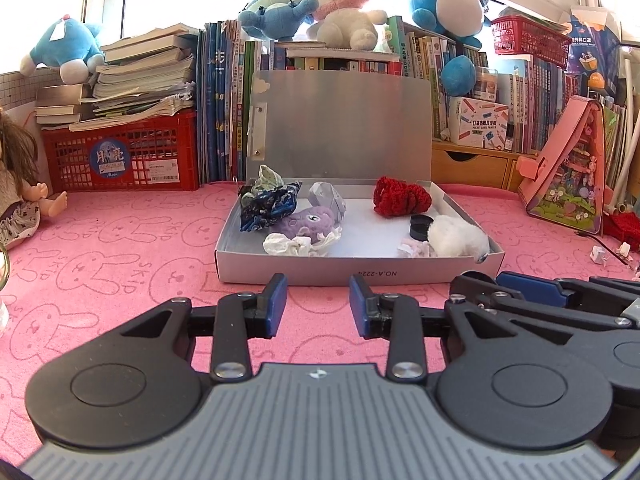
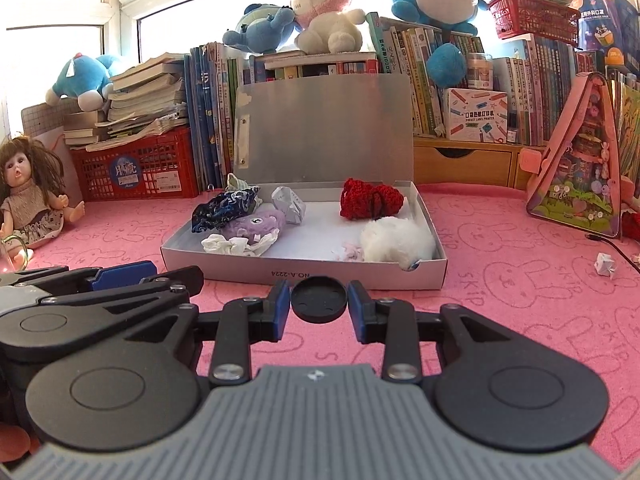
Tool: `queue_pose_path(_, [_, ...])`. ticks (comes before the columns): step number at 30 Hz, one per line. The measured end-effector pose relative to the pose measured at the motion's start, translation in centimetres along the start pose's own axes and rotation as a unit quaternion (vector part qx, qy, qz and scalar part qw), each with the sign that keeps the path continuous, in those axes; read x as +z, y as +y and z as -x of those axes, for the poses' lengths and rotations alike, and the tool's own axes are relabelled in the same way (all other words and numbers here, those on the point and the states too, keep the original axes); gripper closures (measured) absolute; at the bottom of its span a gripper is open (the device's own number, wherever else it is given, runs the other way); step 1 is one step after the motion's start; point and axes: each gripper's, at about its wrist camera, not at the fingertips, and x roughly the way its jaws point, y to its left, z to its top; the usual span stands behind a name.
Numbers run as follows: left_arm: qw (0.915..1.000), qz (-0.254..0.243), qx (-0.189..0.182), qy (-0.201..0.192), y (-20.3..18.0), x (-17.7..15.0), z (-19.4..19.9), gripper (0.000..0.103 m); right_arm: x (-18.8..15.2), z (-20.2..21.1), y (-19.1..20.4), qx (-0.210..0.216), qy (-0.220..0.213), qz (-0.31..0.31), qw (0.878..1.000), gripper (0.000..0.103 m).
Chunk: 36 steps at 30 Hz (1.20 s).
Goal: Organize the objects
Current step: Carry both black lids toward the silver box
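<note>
An open silver box [image 1: 360, 276] stands on the pink mat with its lid up. It holds a red knit piece [image 1: 400, 198], a white fluffy ball [image 1: 456, 236], a purple plush [image 1: 312, 220], a blue patterned cloth [image 1: 268, 204], crumpled white paper [image 1: 296, 244] and a small black cylinder [image 1: 420, 228]. My right gripper [image 2: 319, 305] hovers just before the box's front wall [image 2: 304, 276], shut on a round black cap [image 2: 318, 300]. My left gripper [image 1: 318, 304] is beside it on the left, its jaws drawn in narrow with nothing between them.
A doll [image 2: 32, 192] sits at the far left by a red crate [image 1: 124, 156] stacked with books. Bookshelves and plush toys line the back. A pink house-shaped case [image 1: 568, 172] leans at the right. A small folded paper piece [image 2: 606, 264] lies on the mat.
</note>
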Motion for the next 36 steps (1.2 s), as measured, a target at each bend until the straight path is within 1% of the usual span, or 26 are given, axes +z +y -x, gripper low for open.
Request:
queue_pose_path(5, [0.9999,-0.002,-0.003,-0.012,0.0,1.6,-0.3,0.064,1.4,-0.3,-0.1,-0.002,-0.017,0.004,1.000,0.065])
queue_pose_path(14, [0.9999,-0.008,-0.006,-0.006,-0.2,1.6,-1.4,0.064,1.3,-1.2,-0.5,-0.001,-0.009,-0.005,1.000,0.065])
queue_pose_path(16, [0.9999,-0.009,-0.011,-0.004,-0.2,1.6,-1.4,0.064,1.2,-1.3,-0.6,0.000,-0.008,-0.008,1.000,0.065])
queue_pose_path(21, [0.9997,0.000,-0.022,0.007,0.4,1.1,-1.3,0.064,0.8,-1.1,-0.5,0.007,-0.005,-0.005,1.000,0.064])
queue_pose_path(26, [0.9995,0.000,-0.023,0.023,1.0,-1.1,-0.4,0.063,-1.0,-0.7,0.3,0.012,0.011,0.019,1.000,0.064])
queue_pose_path(28, [0.9991,0.005,-0.024,0.036,1.3,-2.0,-0.2,0.059,-1.8,-0.6,0.5,0.009,0.019,0.030,0.999,0.064])
queue_pose_path(29, [0.9987,0.007,-0.024,0.044,1.4,-2.7,-0.1,0.053,-2.2,-0.4,0.5,0.009,0.024,0.035,0.999,0.064])
queue_pose_path(32, [0.9979,0.007,-0.025,0.059,1.6,-4.2,0.0,0.042,-3.1,-0.1,0.4,0.007,0.034,0.042,0.999,0.064])
queue_pose_path(36, [0.9970,0.004,-0.031,0.072,1.4,-5.3,-0.2,0.039,-3.9,0.2,0.0,-0.001,0.047,0.046,0.998,0.064])
